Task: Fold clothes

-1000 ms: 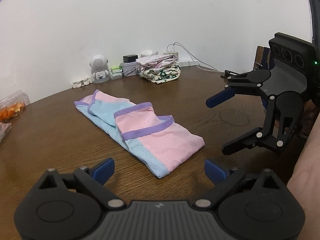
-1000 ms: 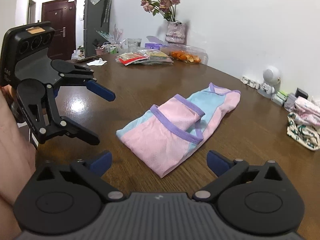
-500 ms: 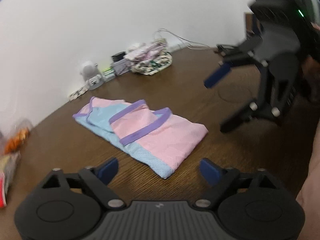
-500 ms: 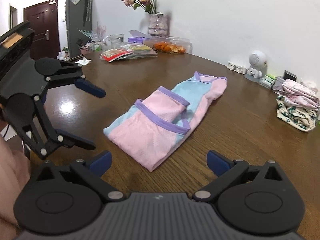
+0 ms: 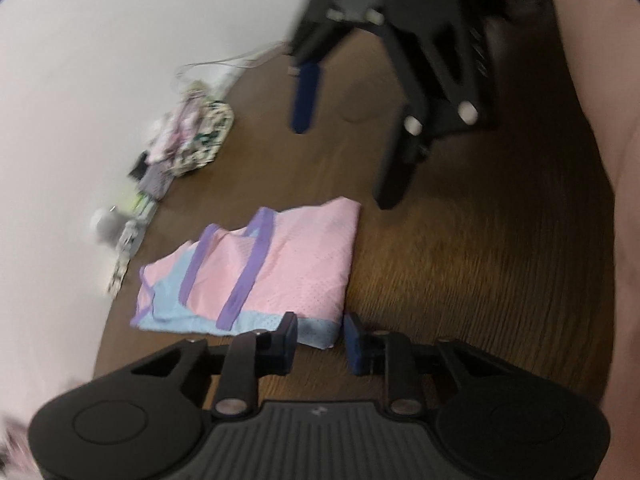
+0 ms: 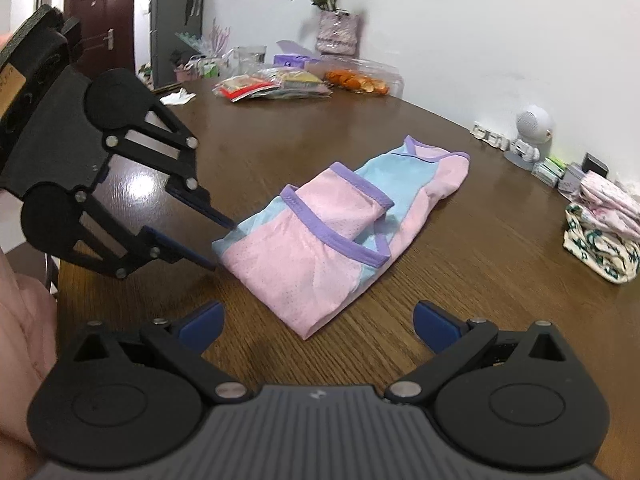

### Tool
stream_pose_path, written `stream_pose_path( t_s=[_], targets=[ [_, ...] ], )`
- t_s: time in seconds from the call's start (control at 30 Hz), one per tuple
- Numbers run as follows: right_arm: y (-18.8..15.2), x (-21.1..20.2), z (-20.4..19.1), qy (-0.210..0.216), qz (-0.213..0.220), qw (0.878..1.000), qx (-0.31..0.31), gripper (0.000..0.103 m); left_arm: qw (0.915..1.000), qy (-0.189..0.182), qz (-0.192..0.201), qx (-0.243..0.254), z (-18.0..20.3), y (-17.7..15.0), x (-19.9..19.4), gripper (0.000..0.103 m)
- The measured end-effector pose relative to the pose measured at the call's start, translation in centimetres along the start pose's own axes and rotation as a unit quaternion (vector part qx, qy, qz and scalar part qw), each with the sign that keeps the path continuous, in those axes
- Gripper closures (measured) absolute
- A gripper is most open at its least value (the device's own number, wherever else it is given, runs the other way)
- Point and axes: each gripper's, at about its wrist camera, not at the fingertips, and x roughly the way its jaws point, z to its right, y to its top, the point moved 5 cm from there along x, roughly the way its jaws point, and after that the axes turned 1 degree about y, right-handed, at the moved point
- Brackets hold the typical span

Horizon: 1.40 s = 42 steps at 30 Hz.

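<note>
A pink and light-blue garment with purple trim (image 6: 340,232) lies partly folded on the brown wooden table (image 6: 500,280); it also shows in the left wrist view (image 5: 272,268). My left gripper (image 5: 318,338) is tilted down over the garment's near blue corner, its jaws narrowed to a small gap around that corner; in the right wrist view it (image 6: 224,244) is at the garment's left end. My right gripper (image 6: 316,320) is open and empty just before the garment's near pink corner; it shows in the left wrist view (image 5: 348,160) above the table.
A stack of folded patterned clothes (image 6: 600,232) lies at the right by the wall. A small white robot figure (image 6: 528,136), small boxes and a power strip stand along the wall. Snack bags (image 6: 276,84), oranges and a flower vase (image 6: 336,32) are at the far end.
My left gripper has swung down and rolled toward the garment's blue corner and its jaws have narrowed from wide open. My right gripper has moved closer to the garment and stays open.
</note>
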Motion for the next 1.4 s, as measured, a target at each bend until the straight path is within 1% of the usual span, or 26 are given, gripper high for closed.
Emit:
stream_pose_path(
  t_s=[0.03, 0.1, 0.17, 0.2, 0.23, 0.27, 0.33, 0.37, 0.4, 0.5, 0.57, 0.63, 0.7, 0.73, 0.8, 0.87, 0.9, 0.93, 0.97, 1.03, 1.07, 1.17, 1.27, 1.33, 1.37, 1.4],
  targets=[
    [0.1, 0.1, -0.1, 0.001, -0.002, 1.0, -0.006, 0.0, 0.9998, -0.002, -0.003, 0.018, 0.2, 0.1, 0.3, 0.087],
    [0.3, 0.4, -0.2, 0.004, -0.006, 1.0, -0.017, 0.0, 0.9989, -0.002, -0.001, 0.047, 0.4, 0.2, 0.7, 0.088],
    [0.5, 0.9, -0.5, 0.008, -0.012, 0.999, -0.036, 0.0, 0.9979, -0.007, 0.001, 0.065, 0.5, 0.3, 0.8, 0.09],
    [0.6, 1.1, -0.7, 0.01, -0.015, 0.999, -0.046, 0.0, 0.9974, -0.009, 0.001, 0.072, 0.5, 0.4, 0.9, 0.095],
    [0.6, 1.3, -0.9, 0.012, -0.018, 0.998, -0.056, 0.001, 0.9971, -0.014, -0.002, 0.075, 0.6, 0.4, 1.0, 0.097],
    [0.7, 1.6, -1.2, 0.015, -0.019, 0.997, -0.071, 0.001, 0.9971, -0.018, -0.003, 0.074, 0.5, 0.4, 1.1, 0.097],
    [0.7, 2.0, -1.8, 0.022, -0.021, 0.993, -0.113, 0.009, 0.9981, -0.031, 0.0, 0.053, -0.2, 0.4, 1.1, 0.098],
    [0.7, 2.2, -2.1, 0.024, -0.022, 0.99, -0.14, 0.016, 0.9985, -0.038, 0.003, 0.039, -0.7, 0.4, 1.2, 0.098],
    [0.6, 2.4, -2.4, 0.025, -0.023, 0.986, -0.166, 0.022, 0.9987, -0.045, 0.007, 0.025, -1.3, 0.4, 1.1, 0.098],
    [0.7, 3.1, -3.3, 0.026, -0.021, 0.97, -0.24, 0.034, 0.9978, -0.062, 0.017, -0.014, -2.7, 0.3, 1.0, 0.098],
    [0.9, 3.5, -3.9, 0.025, -0.022, 0.958, -0.284, 0.041, 0.9963, -0.073, 0.023, -0.04, -3.6, 0.3, 1.0, 0.098],
    [1.1, 3.9, -4.5, 0.019, -0.02, 0.943, -0.331, 0.046, 0.9938, -0.084, 0.028, -0.067, -4.5, 0.1, 1.1, 0.098],
    [1.2, 4.5, -5.1, 0.007, -0.021, 0.929, -0.37, 0.055, 0.9909, -0.092, 0.033, -0.092, -5.2, 0.0, 1.2, 0.098],
    [1.2, 4.8, -5.3, 0.005, -0.023, 0.922, -0.387, 0.059, 0.9896, -0.096, 0.035, -0.101, -5.4, -0.1, 1.3, 0.098],
    [1.1, 5.2, -5.9, 0.009, -0.033, 0.912, -0.409, 0.078, 0.9869, -0.101, 0.04, -0.119, -5.9, -0.3, 1.3, 0.098],
    [0.8, 5.5, -6.4, 0.011, -0.039, 0.903, -0.427, 0.087, 0.9858, -0.1, 0.043, -0.128, -5.9, -0.4, 1.2, 0.098],
    [0.7, 5.6, -6.6, 0.012, -0.042, 0.901, -0.431, 0.09, 0.9857, -0.096, 0.047, -0.13, -5.9, -0.4, 1.0, 0.093],
    [0.8, 5.7, -6.6, 0.015, -0.044, 0.903, -0.428, 0.091, 0.9857, -0.089, 0.053, -0.133, -5.9, -0.5, 0.7, 0.086],
    [1.1, 5.7, -6.4, 0.018, -0.046, 0.908, -0.416, 0.093, 0.9858, -0.08, 0.059, -0.135, -5.9, -0.5, 0.4, 0.081],
    [1.7, 5.6, -6.0, 0.025, -0.05, 0.918, -0.392, 0.095, 0.9878, -0.051, 0.071, -0.129, -5.7, -0.4, -0.2, 0.042],
    [2.2, 5.5, -5.6, 0.032, -0.048, 0.926, -0.373, 0.096, 0.9895, -0.03, 0.075, -0.12, -5.5, -0.3, -0.3, 0.038],
    [3.8, 5.0, -4.4, 0.054, -0.047, 0.945, -0.319, 0.096, 0.9938, 0.014, 0.073, -0.083, -4.4, 0.0, 0.3, 0.038],
    [5.2, 4.4, -3.4, 0.078, -0.051, 0.954, -0.283, 0.096, 0.9949, 0.034, 0.073, -0.061, -3.9, 0.5, 1.5, 0.043],
    [6.0, 3.9, -3.0, 0.095, -0.053, 0.958, -0.264, 0.096, 0.9948, 0.05, 0.079, -0.04, -3.7, 0.8, 1.9, 0.057],
    [6.3, 3.6, -2.9, 0.104, -0.054, 0.96, -0.256, 0.096, 0.9947, 0.055, 0.082, -0.029, -3.7, 1.0, 2.1, 0.062],
    [6.6, 3.3, -2.9, 0.112, -0.055, 0.96, -0.25, 0.096, 0.9947, 0.056, 0.084, -0.019, -3.6, 1.2, 2.3, 0.074]
  ],
)
